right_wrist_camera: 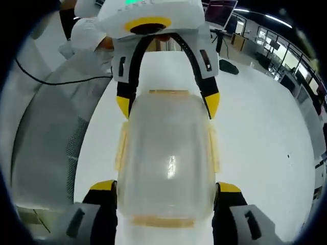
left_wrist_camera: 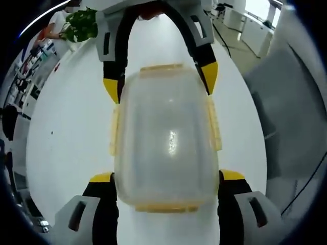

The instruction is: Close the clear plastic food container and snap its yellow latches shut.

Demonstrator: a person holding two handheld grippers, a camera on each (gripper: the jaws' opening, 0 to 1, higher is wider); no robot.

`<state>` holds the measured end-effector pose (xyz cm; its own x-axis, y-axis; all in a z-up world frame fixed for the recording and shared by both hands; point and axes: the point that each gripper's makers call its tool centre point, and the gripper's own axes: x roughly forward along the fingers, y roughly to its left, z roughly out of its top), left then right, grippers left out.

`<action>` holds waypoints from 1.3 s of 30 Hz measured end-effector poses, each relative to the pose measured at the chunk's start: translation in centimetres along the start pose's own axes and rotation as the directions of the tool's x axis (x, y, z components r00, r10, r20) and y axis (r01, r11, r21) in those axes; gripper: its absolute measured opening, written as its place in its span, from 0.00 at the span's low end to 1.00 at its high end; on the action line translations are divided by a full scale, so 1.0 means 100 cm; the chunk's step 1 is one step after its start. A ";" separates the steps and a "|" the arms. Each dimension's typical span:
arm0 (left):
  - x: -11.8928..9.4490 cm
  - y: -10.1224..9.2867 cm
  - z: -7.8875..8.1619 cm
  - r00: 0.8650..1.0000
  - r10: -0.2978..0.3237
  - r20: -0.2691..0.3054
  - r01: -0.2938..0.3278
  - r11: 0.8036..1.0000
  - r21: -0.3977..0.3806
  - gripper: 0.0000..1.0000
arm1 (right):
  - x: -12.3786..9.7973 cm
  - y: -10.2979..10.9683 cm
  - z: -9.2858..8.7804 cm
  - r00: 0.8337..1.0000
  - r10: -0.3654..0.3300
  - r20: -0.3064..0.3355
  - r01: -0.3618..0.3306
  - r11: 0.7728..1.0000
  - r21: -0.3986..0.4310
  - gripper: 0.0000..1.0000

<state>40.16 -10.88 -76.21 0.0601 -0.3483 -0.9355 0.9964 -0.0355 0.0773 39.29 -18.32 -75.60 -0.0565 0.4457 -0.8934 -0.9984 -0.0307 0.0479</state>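
The clear container (left_wrist_camera: 166, 140) lies lid-on on the white surface (left_wrist_camera: 71, 143) between my two grippers, my left gripper (left_wrist_camera: 166, 178) with its jaws wide at one end, my right gripper (right_wrist_camera: 166, 190) likewise spread at the opposite end, yellow latches (left_wrist_camera: 213, 123) along the sides.

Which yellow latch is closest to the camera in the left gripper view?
The short-end latch at the bottom, between that gripper's own jaws; the other end latch is far off, by the other gripper.

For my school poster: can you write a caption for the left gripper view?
Two yellow-tipped grippers, left and right, flank a clear plastic food container with yellow latches on a white table.
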 end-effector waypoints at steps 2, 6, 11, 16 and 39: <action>-0.004 -0.002 -0.009 1.000 0.000 -0.007 0.000 1.000 -0.002 0.78 | 0.004 0.001 0.009 1.000 0.001 0.000 -0.001 1.000 -0.003 0.76; -0.010 -0.006 -0.026 1.000 0.001 -0.014 -0.001 1.000 -0.004 0.78 | 0.012 0.003 0.024 1.000 0.000 0.003 0.000 1.000 -0.005 0.76; -0.013 -0.008 -0.032 1.000 0.000 0.001 0.000 1.000 -0.007 0.78 | 0.016 0.004 0.030 1.000 0.001 -0.007 -0.001 1.000 -0.006 0.76; -0.013 -0.007 -0.030 1.000 -0.008 0.015 0.008 1.000 0.006 0.78 | 0.015 0.004 0.028 1.000 0.001 -0.020 -0.001 1.000 -0.001 0.77; -0.011 0.040 -0.038 1.000 -0.021 -0.005 0.021 1.000 0.023 0.79 | 0.014 -0.042 0.032 1.000 -0.006 -0.003 0.006 1.000 0.014 0.77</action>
<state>44.33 -7.08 -76.20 0.0392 -0.3429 -0.9386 0.9958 -0.0644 0.0651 43.43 -14.69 -75.61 -0.0502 0.4427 -0.8952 -0.9987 -0.0158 0.0483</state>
